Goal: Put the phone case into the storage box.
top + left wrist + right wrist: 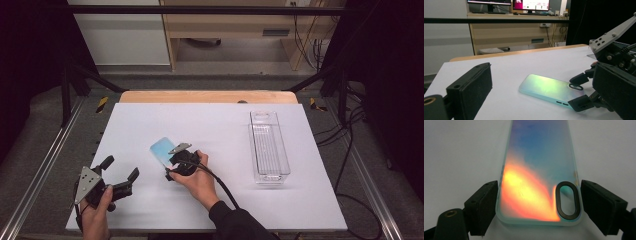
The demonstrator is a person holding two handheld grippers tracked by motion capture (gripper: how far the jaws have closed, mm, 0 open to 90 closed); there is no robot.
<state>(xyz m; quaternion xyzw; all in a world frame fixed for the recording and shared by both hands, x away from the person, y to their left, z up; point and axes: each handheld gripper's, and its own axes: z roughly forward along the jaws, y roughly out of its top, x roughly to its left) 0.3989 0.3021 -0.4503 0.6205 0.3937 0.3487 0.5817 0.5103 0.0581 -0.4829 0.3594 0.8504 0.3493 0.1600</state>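
Phone case (539, 175) lies flat between the right claw's (539, 207) released jaws; left claw (120, 175) hangs released.

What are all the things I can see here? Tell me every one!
Phone case: one, shiny blue-green with an orange glow, lying flat on the sheet, left of middle.
Clear bin: one, see-through plastic, empty, right side of the sheet.
White sheet: one, covering the table.
Wooden table: one, light brown edge at the far side.
Monitors: two, lit, on a desk far behind.
Right gripper: black, jaws open on either side of the case's camera end.
Left gripper: black, open, near left corner.
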